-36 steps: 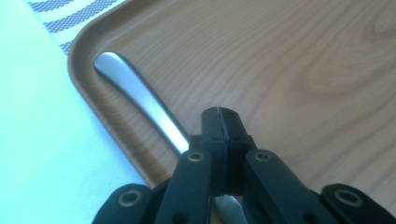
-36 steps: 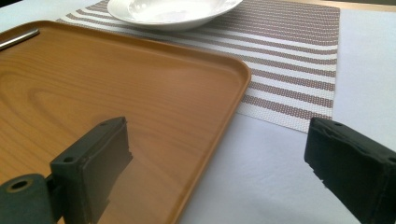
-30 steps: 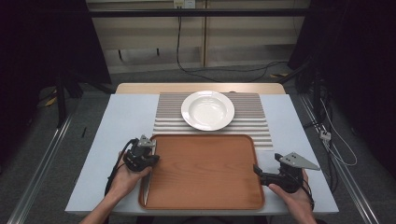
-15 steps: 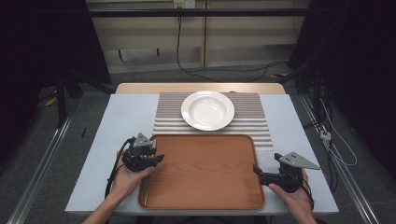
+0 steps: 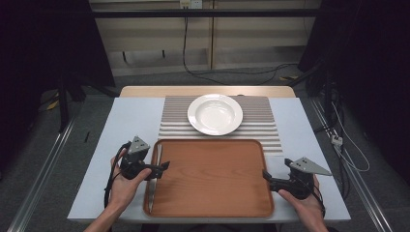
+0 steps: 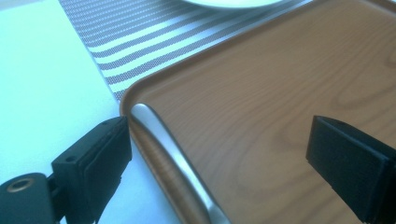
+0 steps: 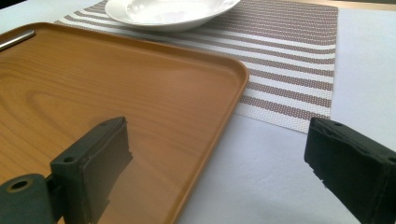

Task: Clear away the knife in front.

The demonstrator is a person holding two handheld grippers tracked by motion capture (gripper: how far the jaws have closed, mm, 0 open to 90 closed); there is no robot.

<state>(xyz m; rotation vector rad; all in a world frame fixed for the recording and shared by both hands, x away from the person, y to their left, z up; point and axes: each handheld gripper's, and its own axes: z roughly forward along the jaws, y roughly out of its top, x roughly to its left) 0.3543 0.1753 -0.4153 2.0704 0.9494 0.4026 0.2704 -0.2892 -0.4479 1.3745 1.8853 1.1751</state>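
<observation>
High view: knife (image 5: 153,176) lies along tray's (image 5: 212,203) left edge, plate (image 5: 215,113) bare beyond.
Left gripper (image 5: 162,167): jaws wide, straddling knife.
Right gripper (image 5: 267,177): spread (idle).
Progress: nothing lifted yet.

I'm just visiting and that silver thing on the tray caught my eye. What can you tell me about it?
The utensil handle is a long, slim piece of brushed, silvery metal with a rounded end. It lies flat along the left inner edge of the wooden tray, between the open jaws of the left gripper, which don't touch it. Its working end can't be made out.
</observation>
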